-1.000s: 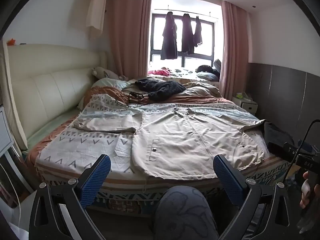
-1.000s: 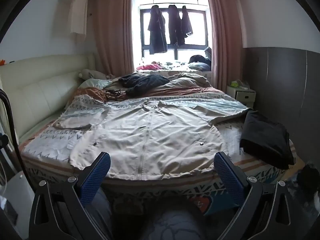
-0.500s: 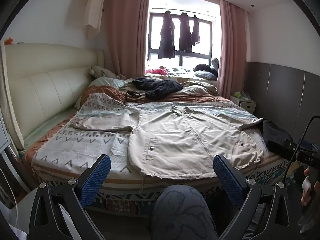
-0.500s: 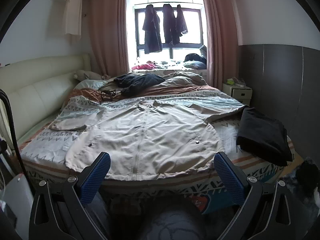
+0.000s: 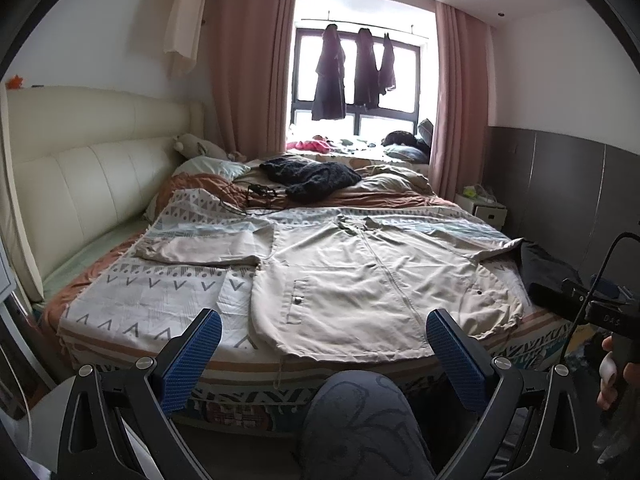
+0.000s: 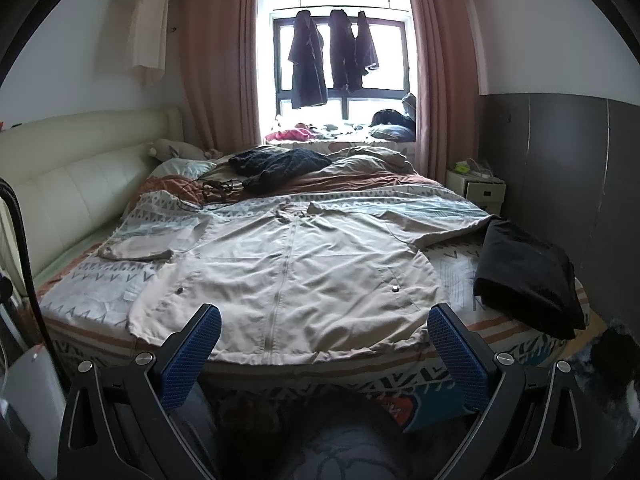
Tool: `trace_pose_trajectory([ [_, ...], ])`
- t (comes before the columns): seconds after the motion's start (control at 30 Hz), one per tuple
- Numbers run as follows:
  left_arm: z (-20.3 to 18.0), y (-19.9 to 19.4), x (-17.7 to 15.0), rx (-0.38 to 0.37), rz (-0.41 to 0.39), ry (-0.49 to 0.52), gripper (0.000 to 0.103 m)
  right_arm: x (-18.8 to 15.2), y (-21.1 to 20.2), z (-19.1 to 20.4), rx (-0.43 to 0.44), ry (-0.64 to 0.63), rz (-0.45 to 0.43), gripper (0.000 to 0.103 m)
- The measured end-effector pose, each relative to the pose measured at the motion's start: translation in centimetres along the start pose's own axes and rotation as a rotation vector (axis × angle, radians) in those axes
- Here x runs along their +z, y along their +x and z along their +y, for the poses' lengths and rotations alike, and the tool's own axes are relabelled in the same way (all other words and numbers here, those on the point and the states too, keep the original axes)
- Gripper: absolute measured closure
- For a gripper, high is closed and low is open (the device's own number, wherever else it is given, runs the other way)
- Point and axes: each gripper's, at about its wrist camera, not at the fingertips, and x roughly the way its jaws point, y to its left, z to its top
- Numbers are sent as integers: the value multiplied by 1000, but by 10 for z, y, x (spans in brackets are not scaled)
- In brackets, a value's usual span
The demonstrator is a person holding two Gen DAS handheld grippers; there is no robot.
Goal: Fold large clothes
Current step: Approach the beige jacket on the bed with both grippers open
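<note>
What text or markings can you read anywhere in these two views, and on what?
"D A S": faint letters on the dark handle of the right tool, seen in the left wrist view; possibly partial.
Bed skirt print below the beige jacket: colored shapes, no readable words.
Nightstand items: too small to read.

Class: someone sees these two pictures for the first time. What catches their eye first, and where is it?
A big beige jacket lies spread flat, zip up, across the near half of the bed. Dark clothes hang against the bright window behind, and a folded black garment sits at the bed's right edge. Both grippers, left and right, are open.
</note>
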Motion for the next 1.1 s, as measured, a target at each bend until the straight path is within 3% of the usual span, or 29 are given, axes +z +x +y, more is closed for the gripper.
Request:
trace_pose_trajectory([
  [1.1,22,-7,-5,18,-10,-9,1,2,5,28,38,-30,19,0],
])
